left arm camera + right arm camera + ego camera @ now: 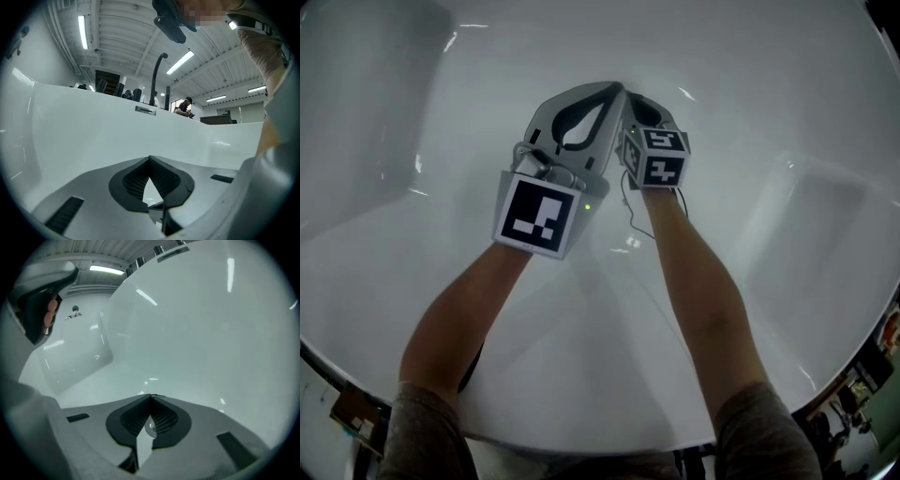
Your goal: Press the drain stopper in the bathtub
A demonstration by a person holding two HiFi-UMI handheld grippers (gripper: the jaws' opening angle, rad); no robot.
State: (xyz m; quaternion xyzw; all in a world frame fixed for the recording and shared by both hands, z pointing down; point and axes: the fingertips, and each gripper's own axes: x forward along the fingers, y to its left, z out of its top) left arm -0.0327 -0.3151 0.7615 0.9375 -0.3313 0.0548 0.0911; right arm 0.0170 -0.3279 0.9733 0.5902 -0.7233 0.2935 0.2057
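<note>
Fingers (131,180) of left gripper (149,158) pressed together at the tips, nothing between. Right gripper (151,397) fingers (165,420) likewise closed tip to tip. Glimpsed through the slit behind those tips: drain stopper (151,428), small, shiny, rounded, low in the white bathtub (201,333), mostly hidden; facing and long axis impossible to tell. Left forearm (459,319) and right forearm (703,300) stretched forward and down, grippers side by side.

Looking at a big industrial hall, workshop-style. Peering over the white bathtub (93,131) rim at a high ribbed metal ceiling (122,28), catching long strip lights (83,32) up there, a black faucet (156,79) arching, spotting a person (186,106) sitting far back.
</note>
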